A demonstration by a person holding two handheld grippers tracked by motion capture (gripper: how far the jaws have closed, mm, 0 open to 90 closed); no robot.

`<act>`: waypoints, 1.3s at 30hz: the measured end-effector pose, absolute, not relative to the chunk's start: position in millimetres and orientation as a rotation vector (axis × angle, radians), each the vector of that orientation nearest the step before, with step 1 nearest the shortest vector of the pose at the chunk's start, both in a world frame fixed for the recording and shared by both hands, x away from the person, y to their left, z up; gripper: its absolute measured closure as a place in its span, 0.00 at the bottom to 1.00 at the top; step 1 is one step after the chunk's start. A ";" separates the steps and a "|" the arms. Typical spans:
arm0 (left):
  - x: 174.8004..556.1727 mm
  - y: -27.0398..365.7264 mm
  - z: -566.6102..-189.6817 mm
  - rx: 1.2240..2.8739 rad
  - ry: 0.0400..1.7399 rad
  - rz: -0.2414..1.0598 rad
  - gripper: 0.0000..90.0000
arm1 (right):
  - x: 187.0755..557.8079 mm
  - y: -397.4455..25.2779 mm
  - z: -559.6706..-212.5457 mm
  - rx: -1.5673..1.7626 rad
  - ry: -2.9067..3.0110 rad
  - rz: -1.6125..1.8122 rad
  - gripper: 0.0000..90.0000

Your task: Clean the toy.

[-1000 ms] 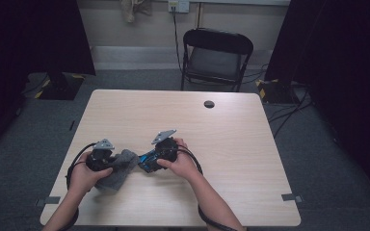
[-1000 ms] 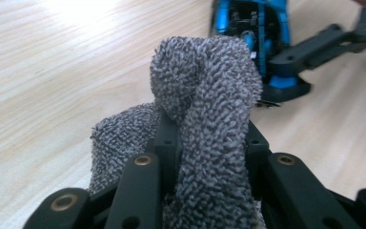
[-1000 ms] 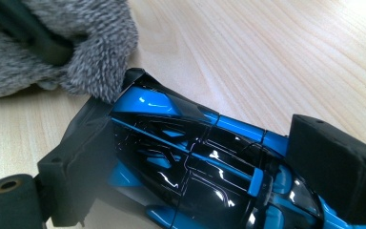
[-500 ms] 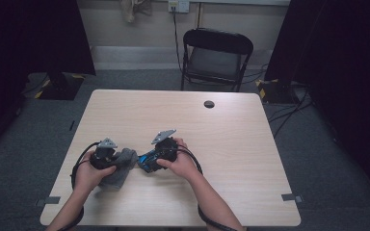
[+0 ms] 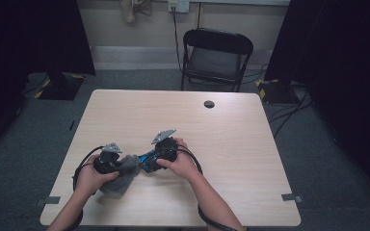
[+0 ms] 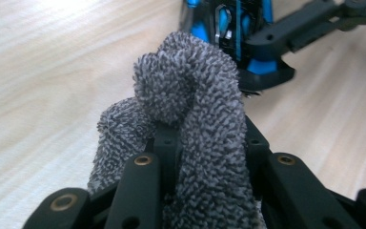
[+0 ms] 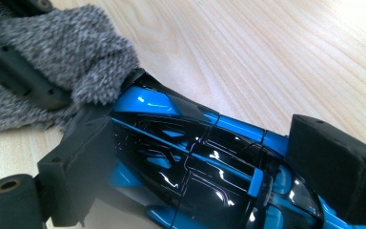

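Two grippers meet near the front-left part of the table (image 5: pixel 231 144), each closed on its own thing, and the pairing reads as a wiping job. The left gripper (image 6: pixel 198 143) has its black jaws drawn narrow around a grey fluffy cloth (image 6: pixel 190 95), which bunches into a rounded wad past the jaw tips; gathered that way, it offers a soft padded nose instead of bare plastic to whatever it touches. The right gripper (image 7: pixel 190 162) clamps a glossy blue and black toy car (image 7: pixel 195 167) across its body, one jaw on each flank, so the model is kept from rolling or skidding while it is rubbed. In the right gripper view the cloth (image 7: pixel 62 62) presses against one end of the car, touching it where the bodywork narrows, so contact seems to be made at that end first. In the high view the left gripper (image 5: pixel 107 163) sits at the left with the cloth (image 5: pixel 123 173) trailing down onto the wood beneath it, and the right gripper (image 5: pixel 166 149) is just beside it, the car (image 5: pixel 148 159) bridging the small gap between them. Farther out, a small dark round object (image 5: pixel 209 104) lies well apart near the far edge, and a black folding chair (image 5: pixel 217 55) stands beyond the table.
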State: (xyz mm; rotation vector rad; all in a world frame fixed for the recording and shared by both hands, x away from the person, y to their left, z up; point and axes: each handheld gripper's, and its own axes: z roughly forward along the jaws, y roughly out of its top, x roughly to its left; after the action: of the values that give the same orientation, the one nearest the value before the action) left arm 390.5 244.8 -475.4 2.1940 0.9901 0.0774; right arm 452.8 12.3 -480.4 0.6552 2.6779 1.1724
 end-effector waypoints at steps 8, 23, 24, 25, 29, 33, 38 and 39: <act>378.5 234.2 -474.0 2.229 0.933 0.031 0.76 | 453.0 12.1 -480.3 0.653 2.679 1.171 0.11; 367.5 206.9 -470.6 2.292 0.799 -0.029 0.76 | 453.0 12.1 -480.5 0.653 2.676 1.174 0.11; 366.7 204.6 -470.1 2.295 0.785 -0.034 0.76 | 453.0 11.9 -480.6 0.650 2.676 1.174 0.11; 366.2 203.2 -469.5 2.298 0.779 -0.035 0.76 | 453.0 11.8 -480.5 0.652 2.677 1.175 0.10; 364.8 199.6 -463.9 2.295 0.745 -0.031 0.77 | 453.0 12.0 -480.6 0.652 2.677 1.176 0.11; 367.1 211.6 -455.0 2.287 0.761 0.020 0.77 | 452.5 11.8 -481.1 0.654 2.670 1.183 0.11; 374.5 241.6 -445.9 2.241 0.858 0.115 0.77 | 452.6 11.6 -481.2 0.648 2.666 1.185 0.11; 376.2 247.1 -445.7 2.221 0.881 0.130 0.77 | 452.6 11.6 -481.3 0.646 2.663 1.186 0.11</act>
State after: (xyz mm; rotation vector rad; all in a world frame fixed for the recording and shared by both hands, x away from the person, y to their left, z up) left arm 376.2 247.1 -445.7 2.2208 0.8809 0.1301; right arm 452.6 11.6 -481.3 0.6457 2.6633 1.1857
